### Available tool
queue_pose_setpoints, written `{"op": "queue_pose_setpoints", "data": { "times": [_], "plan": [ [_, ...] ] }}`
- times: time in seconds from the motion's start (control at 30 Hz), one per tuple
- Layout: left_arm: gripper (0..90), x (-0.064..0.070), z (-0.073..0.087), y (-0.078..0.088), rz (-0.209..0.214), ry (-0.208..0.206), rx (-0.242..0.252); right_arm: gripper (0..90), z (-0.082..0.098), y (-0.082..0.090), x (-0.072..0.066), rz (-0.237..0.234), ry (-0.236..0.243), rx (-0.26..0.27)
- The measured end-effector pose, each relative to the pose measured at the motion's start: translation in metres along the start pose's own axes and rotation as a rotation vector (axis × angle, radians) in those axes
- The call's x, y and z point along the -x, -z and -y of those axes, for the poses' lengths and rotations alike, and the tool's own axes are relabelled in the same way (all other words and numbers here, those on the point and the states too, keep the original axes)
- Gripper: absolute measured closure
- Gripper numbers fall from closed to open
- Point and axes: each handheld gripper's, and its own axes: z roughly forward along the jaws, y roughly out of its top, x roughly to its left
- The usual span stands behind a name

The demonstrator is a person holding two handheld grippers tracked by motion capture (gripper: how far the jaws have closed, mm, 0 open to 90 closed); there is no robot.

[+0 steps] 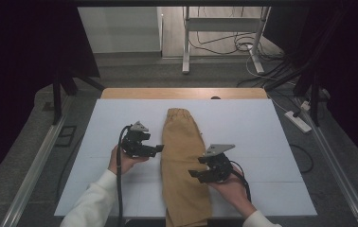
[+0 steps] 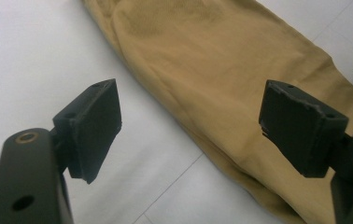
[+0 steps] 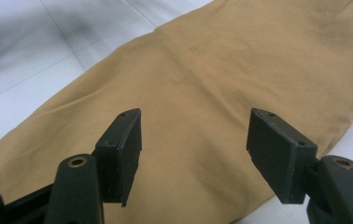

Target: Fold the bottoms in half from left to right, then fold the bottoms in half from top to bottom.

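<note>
Two hands level, left tongs (image 1: 157, 148) and right tongs (image 1: 194, 174) agape, flanking trousers (image 1: 183, 161)

White sleeves (image 1: 92, 203); black grippers, grey three-cornered top plates, square black fingers (image 2: 97, 121), brass-coloured rivets, trailing black cables.

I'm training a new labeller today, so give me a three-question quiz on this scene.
1. True or false: the left hand-held gripper is clamped on the tan garment.
2. Which hand-held gripper hovers over the cloth: A left, B right?
3. What does the garment lie on?

Key: 1 false, its jaws stand open beside the cloth's edge; 2 B; 3 a white sheet on the table.
</note>
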Motion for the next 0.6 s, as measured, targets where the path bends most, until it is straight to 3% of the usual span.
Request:
{"op": "queue_pose_setpoints", "data": {
  "times": [0.6],
  "plan": [
    [20.6, -0.005, -0.006, -0.005, 0.007, -0.001, -0.007, 35.2, -0.013, -0.007, 0.029, 0.034, -0.027, 0.011]
  ]
}}
